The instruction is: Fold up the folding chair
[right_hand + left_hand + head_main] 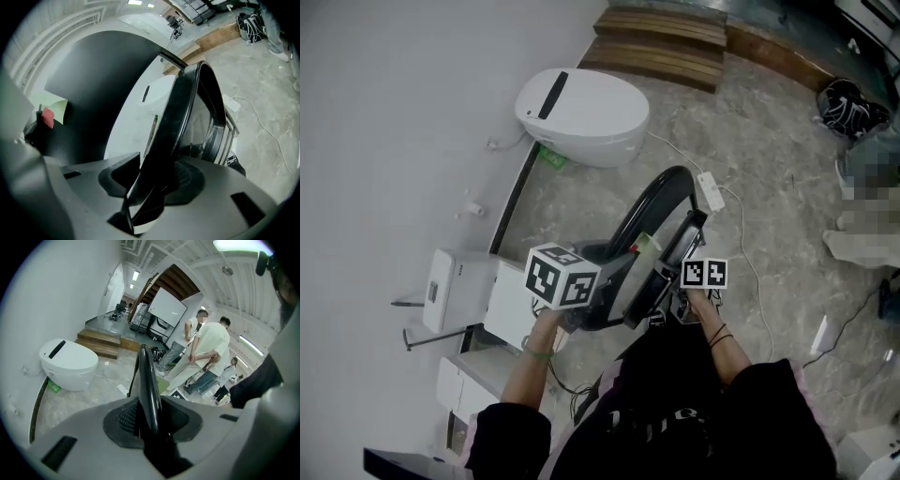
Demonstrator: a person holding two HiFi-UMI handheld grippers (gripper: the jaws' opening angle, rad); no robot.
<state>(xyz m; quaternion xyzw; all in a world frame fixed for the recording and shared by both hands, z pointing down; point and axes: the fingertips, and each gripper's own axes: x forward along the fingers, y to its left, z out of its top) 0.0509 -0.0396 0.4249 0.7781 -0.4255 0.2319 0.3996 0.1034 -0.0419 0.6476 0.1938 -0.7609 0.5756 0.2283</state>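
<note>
The black folding chair (649, 217) stands on the stone floor in front of me, its curved top rim pointing away. My left gripper (586, 314) holds the chair's left edge below its marker cube. My right gripper (673, 298) holds the right edge. In the left gripper view a thin black chair edge (147, 380) runs up between the pads, and the left gripper (152, 420) is shut on it. In the right gripper view the black chair frame (187, 108) fills the gap, and the right gripper (157, 180) is shut on it.
A white oval lidded unit (581, 114) sits by the white wall beyond the chair. Wooden steps (661, 42) lie further back. A power strip (710, 190) with a white cable trails at the right. White boxes (464, 291) stand at the left. People (206, 348) stand in the background.
</note>
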